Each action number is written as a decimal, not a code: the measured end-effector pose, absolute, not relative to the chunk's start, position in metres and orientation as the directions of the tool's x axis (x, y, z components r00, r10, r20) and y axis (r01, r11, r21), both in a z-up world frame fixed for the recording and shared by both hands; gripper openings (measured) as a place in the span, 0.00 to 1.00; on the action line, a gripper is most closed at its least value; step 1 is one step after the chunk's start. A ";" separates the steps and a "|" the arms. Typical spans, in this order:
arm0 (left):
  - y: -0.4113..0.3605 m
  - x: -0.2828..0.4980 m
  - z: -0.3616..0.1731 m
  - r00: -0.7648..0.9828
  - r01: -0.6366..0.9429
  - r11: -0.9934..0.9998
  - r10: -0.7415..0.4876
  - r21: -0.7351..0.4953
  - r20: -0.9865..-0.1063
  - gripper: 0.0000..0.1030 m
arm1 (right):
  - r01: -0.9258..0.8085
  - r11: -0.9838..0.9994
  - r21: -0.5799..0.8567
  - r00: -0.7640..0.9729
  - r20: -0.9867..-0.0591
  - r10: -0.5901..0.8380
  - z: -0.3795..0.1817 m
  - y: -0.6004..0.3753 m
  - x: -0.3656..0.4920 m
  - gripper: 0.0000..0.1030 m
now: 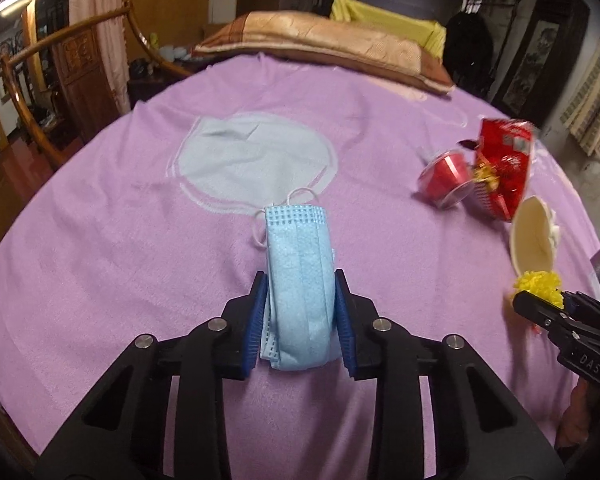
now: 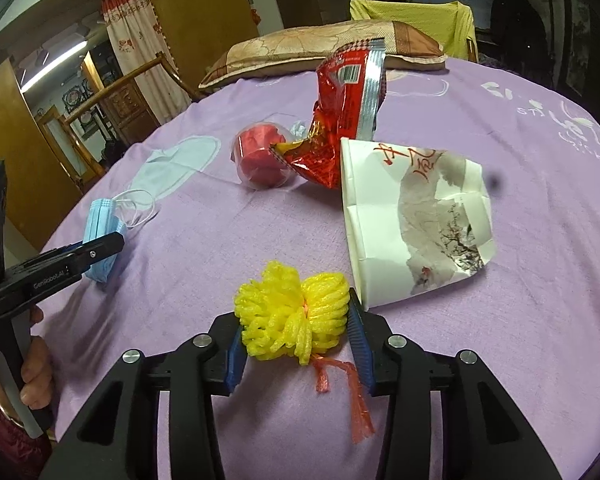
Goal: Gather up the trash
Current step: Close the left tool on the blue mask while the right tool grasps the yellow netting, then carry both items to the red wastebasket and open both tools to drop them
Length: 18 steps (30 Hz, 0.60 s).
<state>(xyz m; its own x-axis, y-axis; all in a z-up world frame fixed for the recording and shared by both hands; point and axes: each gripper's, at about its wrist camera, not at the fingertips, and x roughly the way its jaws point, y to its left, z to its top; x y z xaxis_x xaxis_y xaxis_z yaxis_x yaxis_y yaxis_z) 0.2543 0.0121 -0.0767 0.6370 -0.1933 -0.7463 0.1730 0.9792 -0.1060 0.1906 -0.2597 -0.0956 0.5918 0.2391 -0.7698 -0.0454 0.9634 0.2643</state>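
A folded blue face mask (image 1: 298,276) lies on the purple bedspread (image 1: 140,240), and my left gripper (image 1: 300,288) is shut on it, blue pads pressing both sides. In the right wrist view the same mask (image 2: 100,220) shows in the left gripper (image 2: 104,246) at far left. My right gripper (image 2: 296,320) is shut on a yellow foam fruit net (image 2: 294,314) with a red tie trailing below. The right gripper (image 1: 540,300) with the yellow net (image 1: 538,285) also shows at the left wrist view's right edge.
A crumpled white paper cup (image 2: 416,220) lies on its side just right of the net. Behind it are a red snack bag (image 2: 340,116) and a clear cup with red inside (image 2: 260,156). A pillow (image 2: 320,46) lies at the far end. A hand (image 2: 36,364) holds the left gripper.
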 end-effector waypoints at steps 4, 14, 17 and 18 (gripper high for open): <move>0.012 0.231 -0.066 0.666 0.196 0.973 -0.222 -0.120 -0.712 0.32 | -0.073 0.955 0.289 0.623 -0.735 0.270 -0.081 -0.257 0.176 0.42; 0.039 0.148 -0.027 0.778 0.110 0.992 -0.121 -0.057 -0.617 0.32 | -0.185 0.928 0.325 0.730 -0.587 0.351 -0.043 -0.239 0.112 0.42; 0.053 0.123 -0.019 0.803 0.070 0.996 -0.087 -0.052 -0.589 0.32 | -0.196 0.926 0.322 0.744 -0.566 0.354 -0.040 -0.232 0.097 0.42; 0.057 0.116 -0.018 0.810 0.058 0.997 -0.076 -0.050 -0.581 0.32 | -0.200 0.926 0.319 0.745 -0.565 0.355 -0.039 -0.230 0.094 0.42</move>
<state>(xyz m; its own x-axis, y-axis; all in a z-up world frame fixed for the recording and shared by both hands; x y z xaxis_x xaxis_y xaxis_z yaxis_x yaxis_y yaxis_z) 0.1158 0.0568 -0.0179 0.8103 -0.0764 -0.5810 0.0582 0.9971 -0.0499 0.0937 -0.2297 -0.0389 0.7450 0.3550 -0.5647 -0.1995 0.9265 0.3192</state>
